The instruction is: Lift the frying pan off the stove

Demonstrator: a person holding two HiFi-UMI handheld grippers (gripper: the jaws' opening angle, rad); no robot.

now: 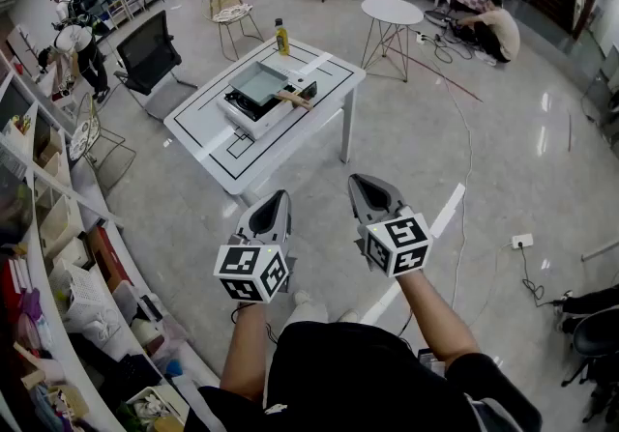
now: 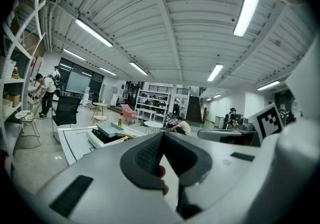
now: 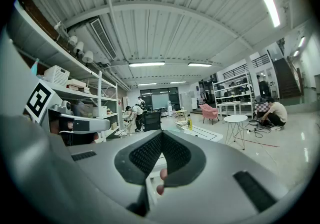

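A square grey-green frying pan [image 1: 259,82] with a wooden handle [image 1: 293,99] sits on a white stove [image 1: 253,112] on the white table [image 1: 208,145], well ahead of me. Both grippers hang over the floor short of the table, far from the pan. My left gripper [image 1: 280,196] is shut with nothing in it, and my right gripper [image 1: 360,179] is likewise shut and empty. In the left gripper view the pan [image 2: 111,129] shows small, to the left of the closed left gripper [image 2: 163,135]. In the right gripper view the closed right gripper [image 3: 161,135] hides most of the table.
A yellow bottle [image 1: 281,38] stands at the table's far edge. A black office chair [image 1: 150,53] is left of the table, a round white table [image 1: 392,12] behind it. Shelving [image 1: 39,227] runs along the left. A person [image 1: 495,26] sits on the floor far right.
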